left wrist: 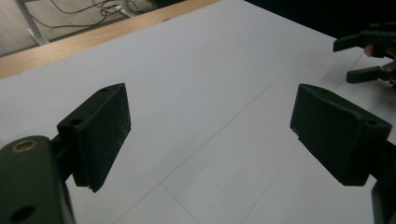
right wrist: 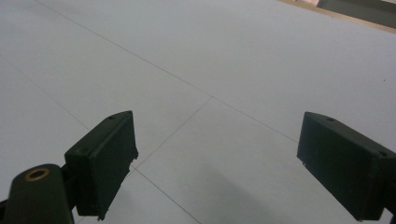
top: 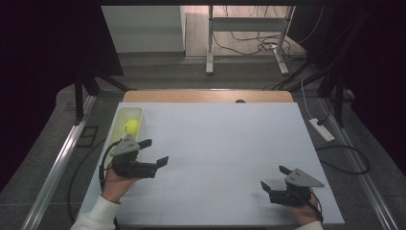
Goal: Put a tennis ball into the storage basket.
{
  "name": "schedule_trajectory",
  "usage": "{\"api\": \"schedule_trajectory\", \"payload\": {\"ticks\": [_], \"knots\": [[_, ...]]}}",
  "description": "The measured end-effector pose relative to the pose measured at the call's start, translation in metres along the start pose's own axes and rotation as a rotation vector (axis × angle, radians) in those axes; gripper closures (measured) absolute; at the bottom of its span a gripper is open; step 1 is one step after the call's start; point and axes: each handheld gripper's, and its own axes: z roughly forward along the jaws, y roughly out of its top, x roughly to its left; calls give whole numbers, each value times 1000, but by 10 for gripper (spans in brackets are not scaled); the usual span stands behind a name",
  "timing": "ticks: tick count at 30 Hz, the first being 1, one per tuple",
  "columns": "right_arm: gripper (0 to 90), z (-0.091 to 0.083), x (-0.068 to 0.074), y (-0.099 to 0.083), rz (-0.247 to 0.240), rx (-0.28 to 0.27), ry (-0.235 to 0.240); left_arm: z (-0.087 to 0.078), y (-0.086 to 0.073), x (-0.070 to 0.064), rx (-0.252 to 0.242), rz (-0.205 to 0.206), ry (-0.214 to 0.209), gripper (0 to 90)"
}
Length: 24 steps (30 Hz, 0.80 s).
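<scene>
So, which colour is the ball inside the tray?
Yellow-green; the ball in the pale tray shows best in the high view.

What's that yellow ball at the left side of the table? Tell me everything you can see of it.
The yellow ball is small, round and yellow-green, perhaps a tennis ball, though too small in the high view to be sure. It lies inside a long, pale, shallow tray at the table's left edge, about midway along the tray. Nothing grips it: the left gripper is just in front of the tray, its jaws open and pointing away over the white table top.
</scene>
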Motion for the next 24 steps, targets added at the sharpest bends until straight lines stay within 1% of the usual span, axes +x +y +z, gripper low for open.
{"api": "schedule_trajectory", "payload": {"ticks": [3,10,12,17,19,21,24], "knots": [[114,0,0,0,0,0,1,5,-6,-7,14,9,-15,128],[114,0,0,0,0,-3,6,10,-21,-20,40,41,-17,129],[114,1,0,0,1,-2,6,10,-26,-23,43,39,-17,129],[114,1,1,0,0,0,10,11,-39,-25,53,25,-14,129],[114,1,1,0,0,1,10,12,-45,-24,61,26,-4,129],[114,1,1,0,0,2,11,12,-51,-24,65,28,-11,129],[114,1,1,0,0,2,11,14,-61,-27,86,44,-4,129]]}}
